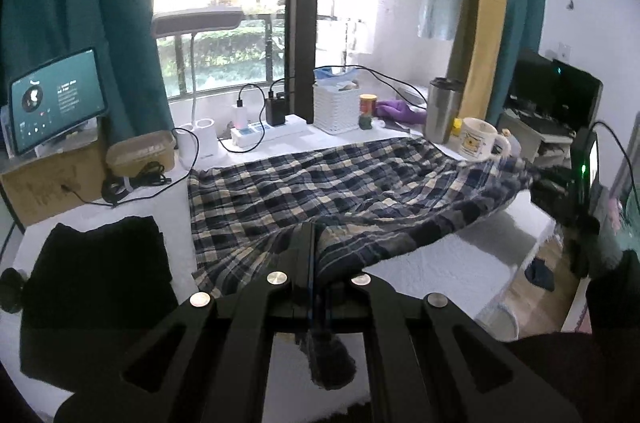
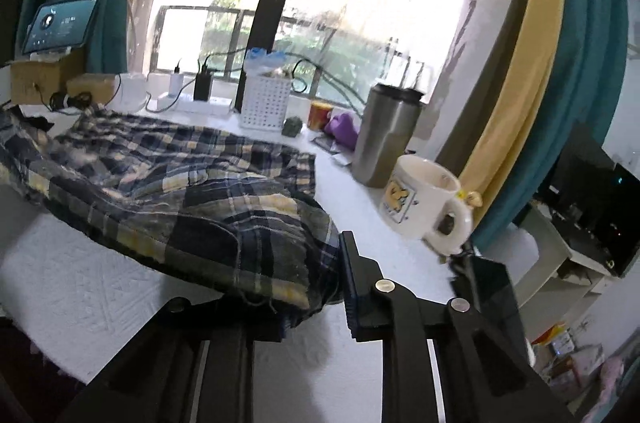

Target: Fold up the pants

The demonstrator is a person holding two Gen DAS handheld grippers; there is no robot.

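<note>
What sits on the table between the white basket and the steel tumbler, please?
In the left wrist view, a small red can, a little green figure and a purple item lie between the white basket and steel tumbler.

The pants point(image 1: 320, 191) lie spread across the middle of the surface point(image 1: 432, 263), with a folded garment point(image 1: 100, 263) to their left. Behind them stand a basket point(image 1: 336, 105) and a tumbler point(image 1: 442, 111), a mug point(image 1: 478, 139) just right of the tumbler, and a tablet point(image 1: 56, 99) sits far left on a box point(image 1: 52, 183)
</note>
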